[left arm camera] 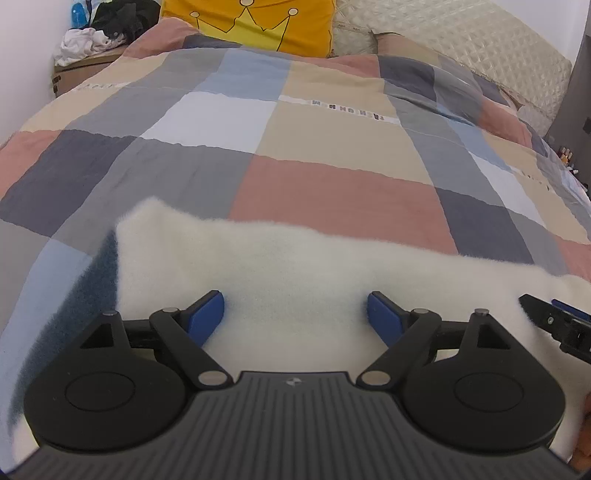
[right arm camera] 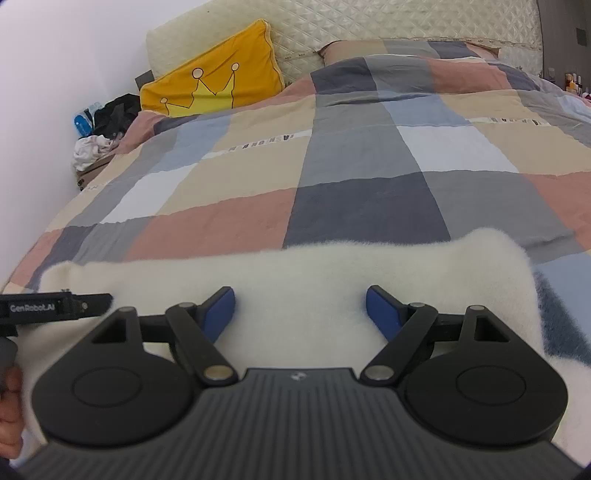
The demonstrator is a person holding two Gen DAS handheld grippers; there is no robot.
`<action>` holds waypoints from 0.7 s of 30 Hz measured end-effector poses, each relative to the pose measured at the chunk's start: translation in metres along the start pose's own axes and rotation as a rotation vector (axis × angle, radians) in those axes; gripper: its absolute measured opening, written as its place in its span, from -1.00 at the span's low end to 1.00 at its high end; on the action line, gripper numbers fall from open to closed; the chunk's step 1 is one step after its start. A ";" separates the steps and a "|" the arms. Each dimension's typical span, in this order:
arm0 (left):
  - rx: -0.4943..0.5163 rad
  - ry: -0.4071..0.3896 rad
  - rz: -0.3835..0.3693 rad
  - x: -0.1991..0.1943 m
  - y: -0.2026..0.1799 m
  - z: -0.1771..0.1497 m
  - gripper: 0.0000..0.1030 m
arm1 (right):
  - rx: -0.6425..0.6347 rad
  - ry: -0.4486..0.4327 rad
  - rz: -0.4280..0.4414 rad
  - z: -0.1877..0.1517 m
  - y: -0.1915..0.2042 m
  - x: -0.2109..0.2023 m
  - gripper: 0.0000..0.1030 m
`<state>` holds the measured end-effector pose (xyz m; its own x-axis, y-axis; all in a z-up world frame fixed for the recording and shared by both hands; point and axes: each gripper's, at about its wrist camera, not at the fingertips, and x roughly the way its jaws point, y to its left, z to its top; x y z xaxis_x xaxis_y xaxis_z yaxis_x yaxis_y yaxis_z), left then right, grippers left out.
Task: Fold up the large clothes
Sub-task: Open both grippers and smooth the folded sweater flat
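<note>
Bed (left arm camera: 332,192): covered by a patchwork quilt; the landmark for what follows.
White fleece garment (left arm camera: 280,266): spread flat at the foot end of the bed, long axis running across it, side to side.
Left claw (left arm camera: 295,314): spread wide, nothing gripped, above the garment's left half.
Right claw (right arm camera: 300,309): likewise released, above the right half.
Nearer hand: judged equal; the garment's far edge lies just ahead of both.

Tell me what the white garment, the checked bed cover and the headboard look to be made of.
White fuzzy garment: apparently fleece or brushed wool, with a hairy, blurred edge. Checked patchwork bed cover: likely matte woven cotton, finely crinkled. Cream quilted headboard: seemingly padded satin or faux leather, with a slight sheen over diamond stitching.
</note>
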<state>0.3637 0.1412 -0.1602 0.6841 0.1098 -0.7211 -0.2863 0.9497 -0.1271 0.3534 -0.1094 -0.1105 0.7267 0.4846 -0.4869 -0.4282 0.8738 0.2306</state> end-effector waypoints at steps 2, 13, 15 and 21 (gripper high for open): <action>0.004 -0.006 0.005 -0.002 -0.002 -0.001 0.72 | 0.002 -0.001 0.001 0.000 0.000 0.000 0.58; -0.026 -0.068 -0.039 -0.057 -0.004 -0.019 0.70 | 0.138 -0.040 0.013 0.001 -0.006 -0.032 0.55; -0.041 -0.086 -0.059 -0.075 -0.005 -0.027 0.70 | 0.170 -0.045 0.024 -0.002 -0.009 -0.043 0.55; -0.032 -0.102 -0.117 -0.118 -0.020 -0.057 0.70 | 0.251 -0.058 0.061 -0.012 -0.012 -0.075 0.56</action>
<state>0.2503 0.0921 -0.1115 0.7782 0.0293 -0.6273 -0.2208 0.9479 -0.2296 0.2977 -0.1571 -0.0867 0.7362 0.5318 -0.4185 -0.3308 0.8223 0.4630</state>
